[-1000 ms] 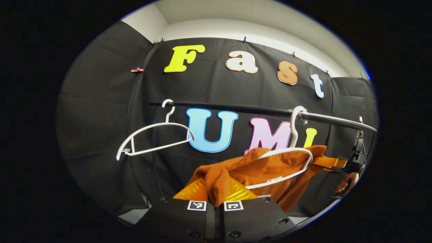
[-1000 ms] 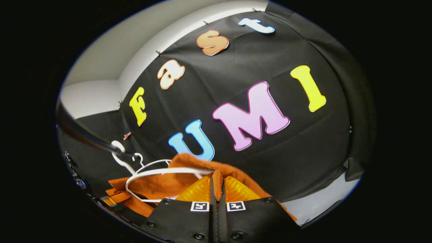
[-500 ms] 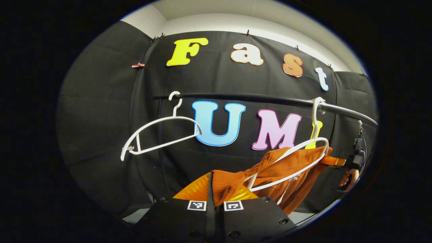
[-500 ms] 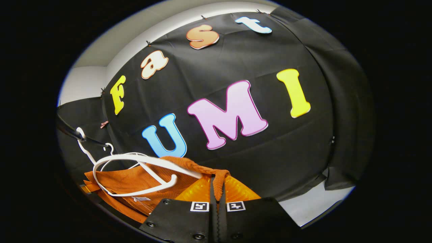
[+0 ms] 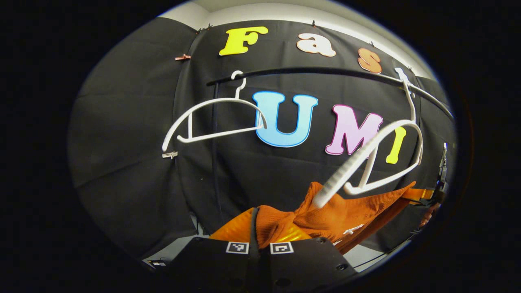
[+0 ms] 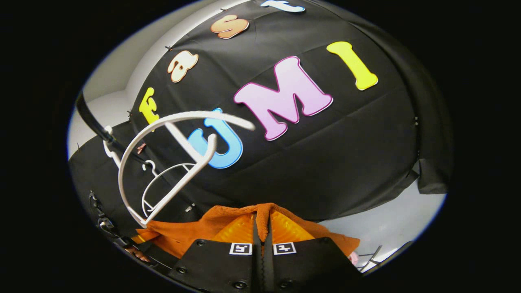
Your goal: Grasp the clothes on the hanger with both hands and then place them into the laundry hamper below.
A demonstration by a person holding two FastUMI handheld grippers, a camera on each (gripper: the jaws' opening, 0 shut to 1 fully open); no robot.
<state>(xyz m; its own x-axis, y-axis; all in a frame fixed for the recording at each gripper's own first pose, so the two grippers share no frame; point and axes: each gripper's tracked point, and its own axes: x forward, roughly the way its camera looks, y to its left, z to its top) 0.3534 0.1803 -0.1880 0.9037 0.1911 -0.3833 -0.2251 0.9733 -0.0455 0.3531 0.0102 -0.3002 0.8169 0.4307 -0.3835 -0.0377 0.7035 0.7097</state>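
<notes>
1. Orange ribbed knit garment (image 5: pixel 346 211) is off the near white plastic hanger (image 5: pixel 378 158) and hangs just below it, stretched between the two tongs; the hanger swings bare and tilted on the black metal rail (image 5: pixel 325 72).
2. Seen in the left gripper view, the left tongs (image 5: pixel 260 228) are pressed together on a bunched fold of the garment, with cloth caught between the translucent orange fingers (image 5: pixel 232 232).
3. Seen in the right gripper view, the right tongs (image 6: pixel 262 226) pinch another fold of the same garment (image 6: pixel 195 232), the cloth rising as a ridge in the narrow slit between the fingers.
4. A second white plastic hanger (image 5: pixel 211 118), also bare, hangs on the rail well to the far side of the near hanger, away from the garment.
5. The removal step looks done: judging by the gap between cloth and near hanger, the garment is free, and carrying it down is the step in hand.
6. The laundry hamper cannot be made out, so its place below the rail is taken from the task.
7. The next move calls for lowering both tongs together, keeping both pinches firm, clearing the near hanger's lower arm so no fold snags, and letting go only once the garment is over the hamper.
</notes>
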